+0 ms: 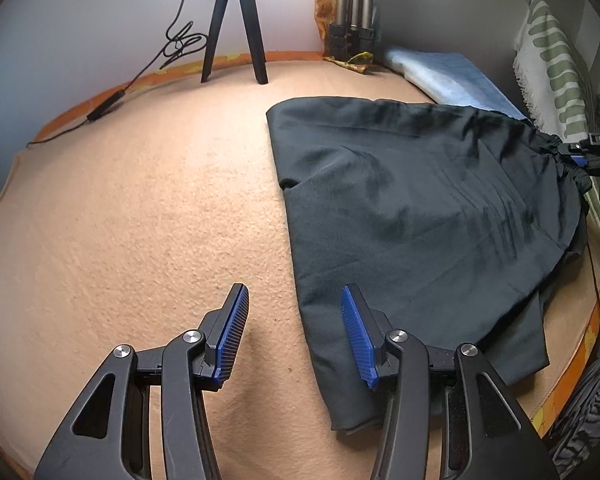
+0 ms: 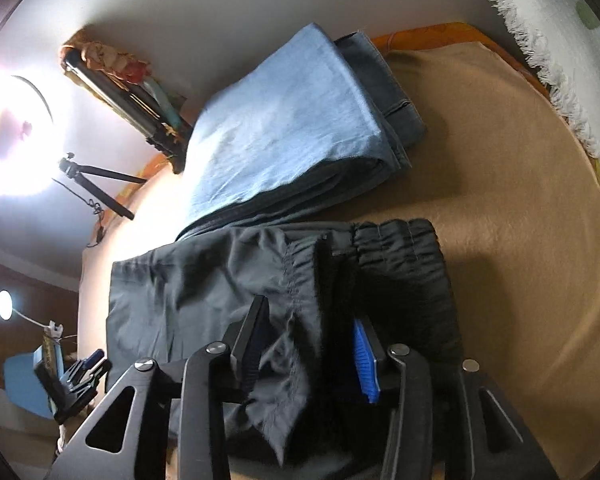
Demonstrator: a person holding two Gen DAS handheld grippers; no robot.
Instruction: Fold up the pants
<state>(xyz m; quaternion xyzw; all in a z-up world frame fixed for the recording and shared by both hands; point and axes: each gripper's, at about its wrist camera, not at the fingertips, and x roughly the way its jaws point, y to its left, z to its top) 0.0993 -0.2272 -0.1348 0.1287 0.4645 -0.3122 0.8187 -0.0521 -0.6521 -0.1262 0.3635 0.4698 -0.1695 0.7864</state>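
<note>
Dark grey pants (image 1: 400, 208) lie folded in half on a peach blanket (image 1: 140, 200), legs one on the other. My left gripper (image 1: 294, 296) hangs open just above the blanket at the pants' near left edge, its right finger over the cloth and nothing between the pads. In the right wrist view my right gripper (image 2: 312, 316) stands over the elastic waistband (image 2: 396, 248) of the pants (image 2: 200, 288). A bunched fold of the waist cloth rises between its fingers, but the pads stand apart from it. The right gripper (image 1: 596, 152) also shows at the waistband in the left wrist view.
Folded blue jeans (image 2: 284, 120) lie right behind the pants by the wall. A black tripod (image 1: 236, 28) and a cable (image 1: 108, 100) stand at the back left. A fringed white and green cloth (image 1: 552, 72) hangs at the right. A ring light (image 2: 12, 132) glares.
</note>
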